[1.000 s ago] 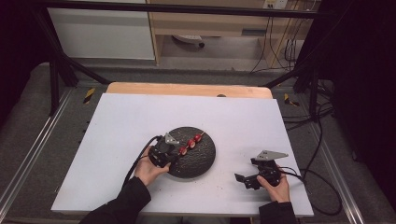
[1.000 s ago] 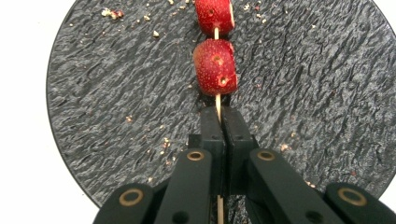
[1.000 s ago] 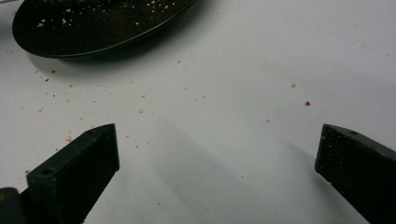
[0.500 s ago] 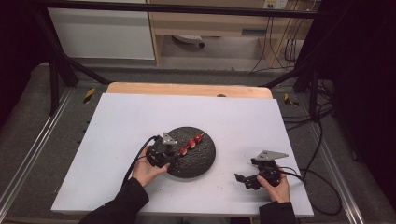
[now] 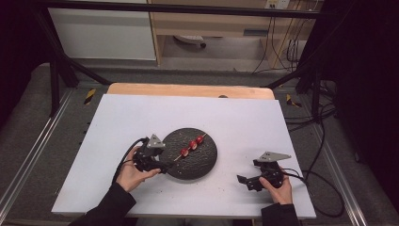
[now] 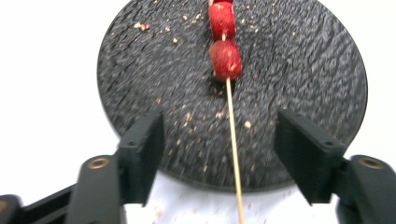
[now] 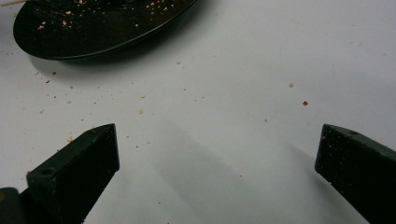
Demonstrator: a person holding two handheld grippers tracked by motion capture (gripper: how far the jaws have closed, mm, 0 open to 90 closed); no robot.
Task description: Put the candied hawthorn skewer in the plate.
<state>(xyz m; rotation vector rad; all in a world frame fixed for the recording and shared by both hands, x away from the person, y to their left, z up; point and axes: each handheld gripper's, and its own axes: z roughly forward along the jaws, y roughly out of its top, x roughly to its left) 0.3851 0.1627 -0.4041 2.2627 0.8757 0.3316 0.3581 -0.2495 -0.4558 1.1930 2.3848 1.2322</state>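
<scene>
Left gripper (image 6: 219, 149) fingers have just been opening, skewer (image 6: 232, 140) lying loose between them on the plate (image 6: 140, 70); right gripper (image 7: 217, 158) fingers open, lower right

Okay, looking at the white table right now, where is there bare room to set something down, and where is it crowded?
Bare room: the far strip of the white table behind the round black textured plate, and the patch between plate and right gripper. Crowded: the plate's left edge, where the left gripper, jaws just opened, straddles the wooden skewer of red fruit pieces.
</scene>
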